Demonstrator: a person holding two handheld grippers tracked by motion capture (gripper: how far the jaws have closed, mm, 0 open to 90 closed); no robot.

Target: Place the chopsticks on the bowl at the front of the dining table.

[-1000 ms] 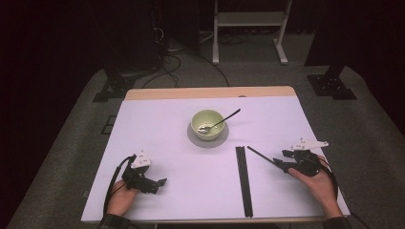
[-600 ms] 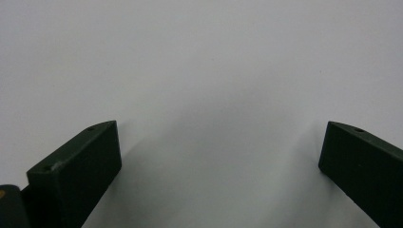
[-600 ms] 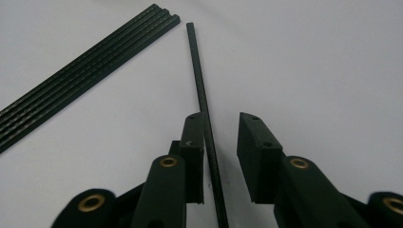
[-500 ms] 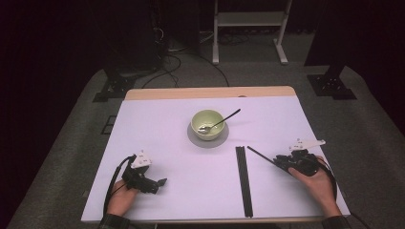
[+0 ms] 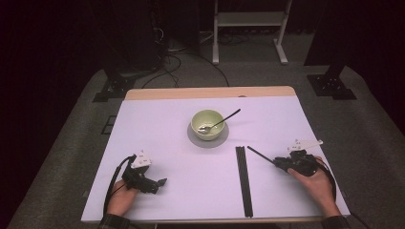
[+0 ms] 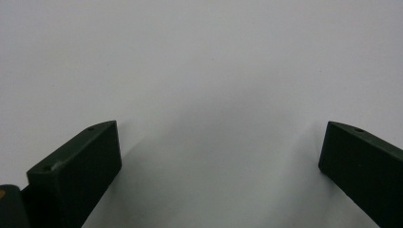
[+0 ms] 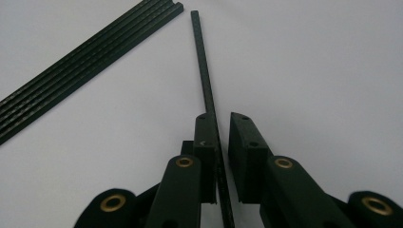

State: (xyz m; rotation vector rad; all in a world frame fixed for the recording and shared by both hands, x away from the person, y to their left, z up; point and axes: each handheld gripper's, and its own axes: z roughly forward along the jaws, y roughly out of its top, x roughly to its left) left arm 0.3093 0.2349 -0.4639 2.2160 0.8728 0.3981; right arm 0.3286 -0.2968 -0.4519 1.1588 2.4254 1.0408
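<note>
Dark lab studio (black drapes, floor cables (image 5: 167,62), stand bases (image 5: 332,86))

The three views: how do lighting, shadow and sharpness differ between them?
High view: the white table sheet is brightly lit, the room behind nearly black, fine detail soft. Left gripper view: the open left claw casts a soft grey shadow on the plain sheet, without glare. Right gripper view: the thin black chopstick is sharp, while the right claw blurs nearest the lens.

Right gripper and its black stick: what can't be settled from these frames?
- Right gripper: jaws have just been closing around the black stick; a sliver of gap beside one pad leaves firm contact unclear.
- Stick's near end: cut off by the right gripper view's bottom edge.
- Bowl contents: too small in the high view.
</note>
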